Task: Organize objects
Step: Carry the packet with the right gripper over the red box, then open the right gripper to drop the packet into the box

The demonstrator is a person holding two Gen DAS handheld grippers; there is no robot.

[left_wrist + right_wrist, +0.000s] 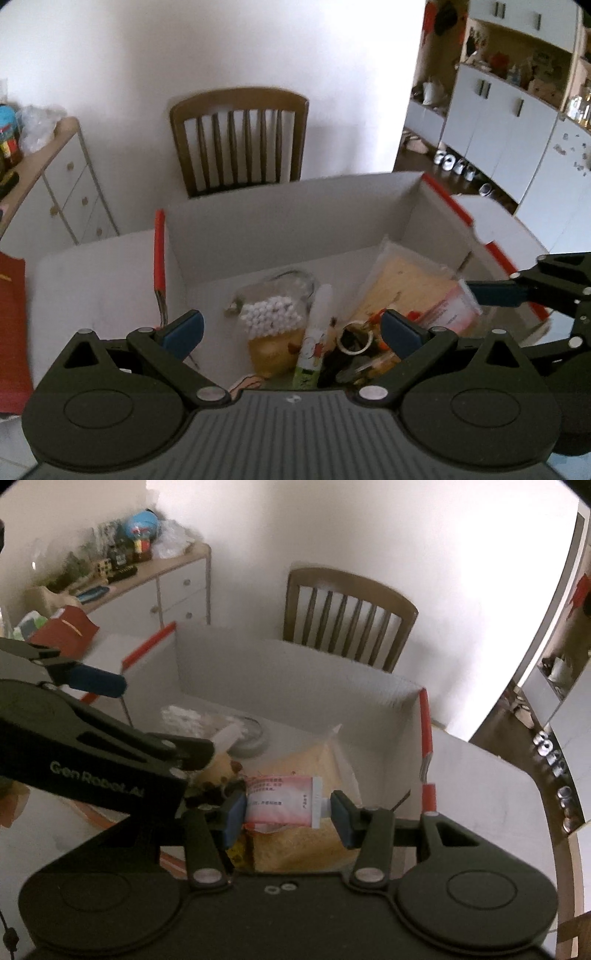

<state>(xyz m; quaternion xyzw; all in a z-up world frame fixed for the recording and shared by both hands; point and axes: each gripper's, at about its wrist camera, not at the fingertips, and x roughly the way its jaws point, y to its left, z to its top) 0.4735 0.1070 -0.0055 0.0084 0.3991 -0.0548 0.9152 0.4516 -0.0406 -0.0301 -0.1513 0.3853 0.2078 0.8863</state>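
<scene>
My left claw (291,328) is open and empty above the white cardboard box (288,229). Under it I count one bag of white beads (271,314), one slim tube (314,339) and one key ring (354,338). My right claw (288,808) grips one pink tube (282,799) endwise, low over the yellow packet (303,764). I should lower it flat before opening, so it does not roll.

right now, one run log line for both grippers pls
left gripper: open over box | right gripper: shut on pink tube above box
</scene>
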